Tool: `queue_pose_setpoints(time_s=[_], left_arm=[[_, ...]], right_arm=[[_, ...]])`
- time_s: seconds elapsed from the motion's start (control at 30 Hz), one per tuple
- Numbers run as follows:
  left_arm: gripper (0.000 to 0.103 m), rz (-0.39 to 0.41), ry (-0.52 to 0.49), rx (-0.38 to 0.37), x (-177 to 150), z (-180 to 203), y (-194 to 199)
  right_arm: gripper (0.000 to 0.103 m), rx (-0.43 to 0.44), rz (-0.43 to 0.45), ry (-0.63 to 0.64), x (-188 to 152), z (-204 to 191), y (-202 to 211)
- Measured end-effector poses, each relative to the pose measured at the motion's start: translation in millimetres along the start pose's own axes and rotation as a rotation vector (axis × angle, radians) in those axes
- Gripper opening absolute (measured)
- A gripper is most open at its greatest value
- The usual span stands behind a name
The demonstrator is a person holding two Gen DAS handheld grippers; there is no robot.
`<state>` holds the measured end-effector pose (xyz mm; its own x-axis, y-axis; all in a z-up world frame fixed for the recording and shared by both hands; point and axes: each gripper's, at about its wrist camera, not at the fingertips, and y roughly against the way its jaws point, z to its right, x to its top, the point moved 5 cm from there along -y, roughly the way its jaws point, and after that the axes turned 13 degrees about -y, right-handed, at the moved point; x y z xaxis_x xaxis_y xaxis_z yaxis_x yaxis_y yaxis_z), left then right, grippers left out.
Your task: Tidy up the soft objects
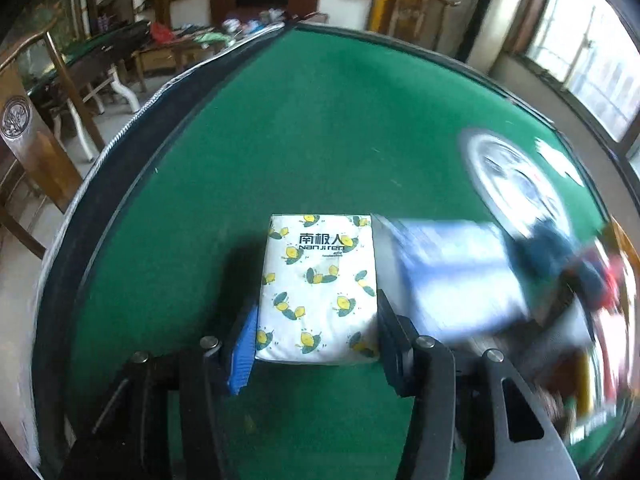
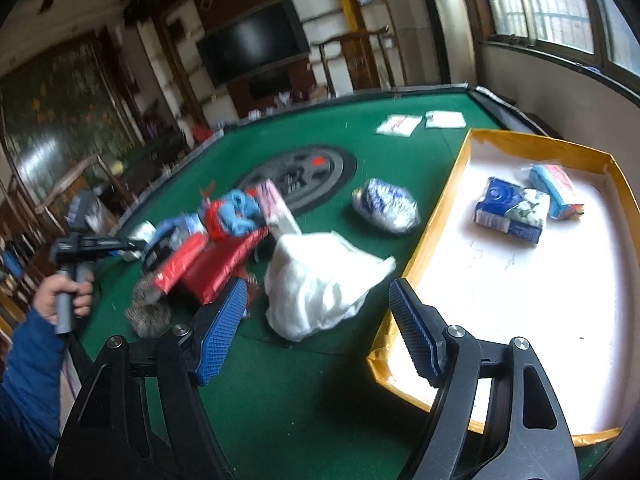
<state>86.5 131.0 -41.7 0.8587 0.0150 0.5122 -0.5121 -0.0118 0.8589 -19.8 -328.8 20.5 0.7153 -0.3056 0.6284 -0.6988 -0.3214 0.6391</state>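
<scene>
We are closing the left gripper (image 1: pixel 316 332) on the tissue pack (image 1: pixel 320 288), which is lying on the green table (image 1: pixel 320 120) squarely between our pads, long axis running away along the fingers; the right gripper (image 2: pixel 320 328) is hanging open and empty, nearer the box (image 2: pixel 432 240)

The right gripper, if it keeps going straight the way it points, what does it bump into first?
Probably the crumpled white bag, lying straight ahead between the right gripper's open fingers. Depth is hard to judge.
</scene>
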Motion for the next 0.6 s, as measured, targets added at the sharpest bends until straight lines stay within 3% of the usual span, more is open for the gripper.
queue_pose_setpoints(time_s=[0.23,0.37,0.4,0.43,0.47,0.5,0.6], left_arm=[[0.052,0.050,-0.036,-0.103,-51,39,35],[0.053,0.087,-0.065,-0.068,-56,45,36],[0.053,0.094,-0.057,-0.070,-55,44,36],[0.053,0.098,-0.053,-0.070,-56,47,37],[0.053,0.103,-0.052,-0.070,-55,45,36],[0.053,0.111,-0.051,-0.070,-54,45,36],[0.053,0.119,-0.040,-0.082,-53,43,35]], right_arm=[[0.075,-0.139,-0.096,0.177,9,-29,-36],[0.074,-0.209,-0.159,0.256,16,-36,-64],[0.071,-0.211,-0.173,0.252,15,-34,-70],[0.062,-0.204,-0.210,0.244,11,-30,-78],[0.027,-0.207,-0.232,0.234,7,-27,-81],[0.021,-0.198,-0.229,0.219,5,-25,-79],[0.020,-0.073,-0.160,0.146,8,-25,-50]])
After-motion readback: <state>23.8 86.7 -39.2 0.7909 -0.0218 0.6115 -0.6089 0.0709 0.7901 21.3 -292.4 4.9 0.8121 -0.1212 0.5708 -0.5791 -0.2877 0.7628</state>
